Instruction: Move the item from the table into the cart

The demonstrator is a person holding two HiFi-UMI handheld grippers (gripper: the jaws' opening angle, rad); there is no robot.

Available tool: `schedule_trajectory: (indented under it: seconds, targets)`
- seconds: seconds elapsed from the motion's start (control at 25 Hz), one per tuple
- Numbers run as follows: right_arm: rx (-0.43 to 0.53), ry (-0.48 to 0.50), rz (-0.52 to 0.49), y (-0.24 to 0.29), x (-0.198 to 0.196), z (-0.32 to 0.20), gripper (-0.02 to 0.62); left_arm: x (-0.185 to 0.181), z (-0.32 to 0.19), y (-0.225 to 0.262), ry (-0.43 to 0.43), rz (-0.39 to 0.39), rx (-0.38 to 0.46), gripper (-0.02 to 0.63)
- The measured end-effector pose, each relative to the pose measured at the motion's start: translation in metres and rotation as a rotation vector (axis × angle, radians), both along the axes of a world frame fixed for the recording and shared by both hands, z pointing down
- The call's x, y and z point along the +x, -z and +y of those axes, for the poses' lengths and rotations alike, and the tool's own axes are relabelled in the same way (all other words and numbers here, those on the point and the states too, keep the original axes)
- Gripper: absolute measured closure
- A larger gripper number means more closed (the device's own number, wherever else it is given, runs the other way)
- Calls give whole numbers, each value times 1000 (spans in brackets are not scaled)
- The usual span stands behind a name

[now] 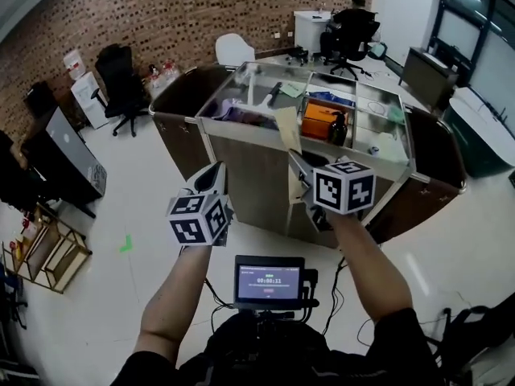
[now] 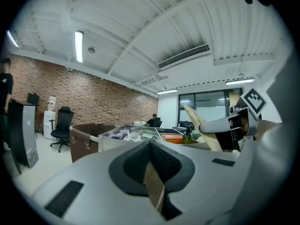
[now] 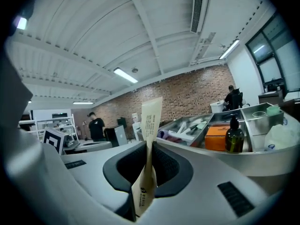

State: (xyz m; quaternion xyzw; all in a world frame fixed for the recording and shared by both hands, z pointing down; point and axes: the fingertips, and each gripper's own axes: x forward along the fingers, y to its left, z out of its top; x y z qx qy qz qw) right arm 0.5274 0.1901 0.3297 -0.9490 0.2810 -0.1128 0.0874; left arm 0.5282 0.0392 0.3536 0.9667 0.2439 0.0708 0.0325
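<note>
Since the tall beige paper sachet stands upright out of the right gripper, I read those fingers as nearly closed and clamped on its lower half. That grip leaves the printed top free to go into a compartment first. The sachet is in the air, just short of the near edge of the grey metal cart with brown side bins, and not yet over the top tray. The left gripper hangs beside it, fingers pressed together on a thin tan strip; I cannot tell what that strip is. Both grippers point roughly level at the cart, which I take as the carrying pose before the drop. An orange box and a dark pump bottle sit toward the tray's right side. My next move, I judge, is to lift over the near rim and release into a freer section, keeping clear of the bottle, which looks easy to tip.
</note>
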Motion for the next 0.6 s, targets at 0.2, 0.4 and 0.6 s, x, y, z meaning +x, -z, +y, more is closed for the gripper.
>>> schedule_trajectory:
  seconds: [0.2,0.4,0.6]
  targets:
    - [19,-105,39,26,55,38,578,78,44,19,-136,40,-14,606]
    - [-9,-258,77,57,112,78,578,151,80,53,-296,102,-7,606]
    - [-57,-400,72,81,165,143,578,218,121,80,-417,175,17,606]
